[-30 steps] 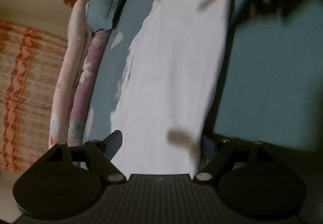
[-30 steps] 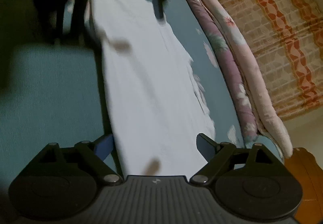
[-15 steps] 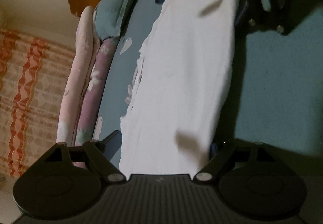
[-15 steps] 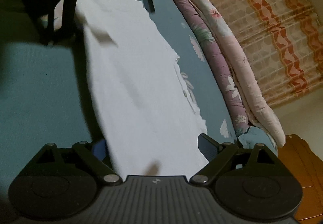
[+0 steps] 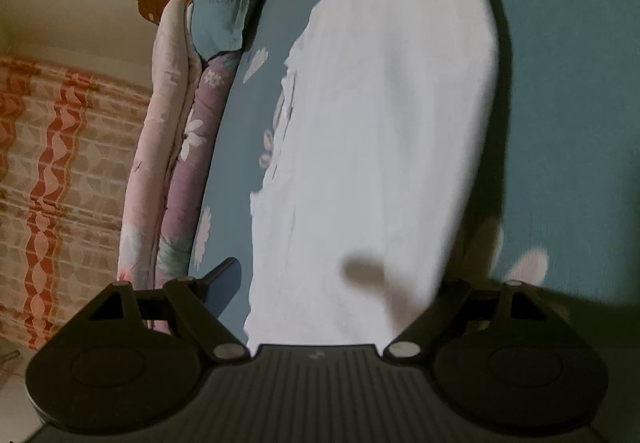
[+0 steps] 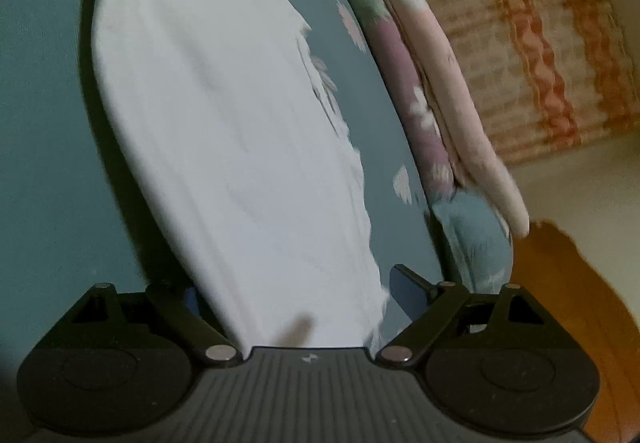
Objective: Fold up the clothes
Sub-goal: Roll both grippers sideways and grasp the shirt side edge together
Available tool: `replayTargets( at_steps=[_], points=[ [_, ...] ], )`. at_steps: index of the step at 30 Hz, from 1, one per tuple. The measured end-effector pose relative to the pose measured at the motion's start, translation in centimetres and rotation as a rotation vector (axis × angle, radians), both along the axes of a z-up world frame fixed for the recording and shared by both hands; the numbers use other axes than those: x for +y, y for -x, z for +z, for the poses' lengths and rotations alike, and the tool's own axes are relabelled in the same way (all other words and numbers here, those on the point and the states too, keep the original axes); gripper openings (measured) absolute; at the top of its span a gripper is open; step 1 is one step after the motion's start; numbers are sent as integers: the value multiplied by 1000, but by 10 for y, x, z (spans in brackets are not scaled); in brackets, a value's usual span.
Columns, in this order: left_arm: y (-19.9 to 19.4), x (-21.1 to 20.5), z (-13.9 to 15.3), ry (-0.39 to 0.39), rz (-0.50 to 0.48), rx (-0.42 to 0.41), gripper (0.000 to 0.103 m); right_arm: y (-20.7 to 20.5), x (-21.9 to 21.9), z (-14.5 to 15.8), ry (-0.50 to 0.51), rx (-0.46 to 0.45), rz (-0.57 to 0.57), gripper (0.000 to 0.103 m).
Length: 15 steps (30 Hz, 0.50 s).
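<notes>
White garment (image 5: 384,131) edge beside bedsheet (image 5: 568,91)

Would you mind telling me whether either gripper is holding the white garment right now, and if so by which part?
Nothing is held. Both the left gripper and right gripper stand open over the garment, which lies flat on the bed.

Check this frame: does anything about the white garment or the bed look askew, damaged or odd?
Only one thing: the long white cloth garment on the teal flowered bedsheet has a straight edge on one long side, while the side toward the rolled pink and purple quilts is ragged and stepped, its layers not lined up. No tear or stain shows.
</notes>
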<state>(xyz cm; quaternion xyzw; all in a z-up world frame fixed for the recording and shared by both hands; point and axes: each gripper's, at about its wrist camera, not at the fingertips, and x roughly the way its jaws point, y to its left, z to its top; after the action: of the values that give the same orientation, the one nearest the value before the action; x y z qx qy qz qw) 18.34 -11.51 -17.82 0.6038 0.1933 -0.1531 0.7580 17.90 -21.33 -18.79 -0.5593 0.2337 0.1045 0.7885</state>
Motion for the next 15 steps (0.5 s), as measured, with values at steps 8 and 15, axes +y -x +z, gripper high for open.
replayTargets(
  at_steps=[8, 15],
  points=[
    [11, 15, 2, 4, 33, -1, 83, 3, -8, 0, -10, 5, 47, 88],
    [1, 11, -2, -50, 0, 1, 85, 3, -2, -5, 60, -4, 115, 87]
  ],
)
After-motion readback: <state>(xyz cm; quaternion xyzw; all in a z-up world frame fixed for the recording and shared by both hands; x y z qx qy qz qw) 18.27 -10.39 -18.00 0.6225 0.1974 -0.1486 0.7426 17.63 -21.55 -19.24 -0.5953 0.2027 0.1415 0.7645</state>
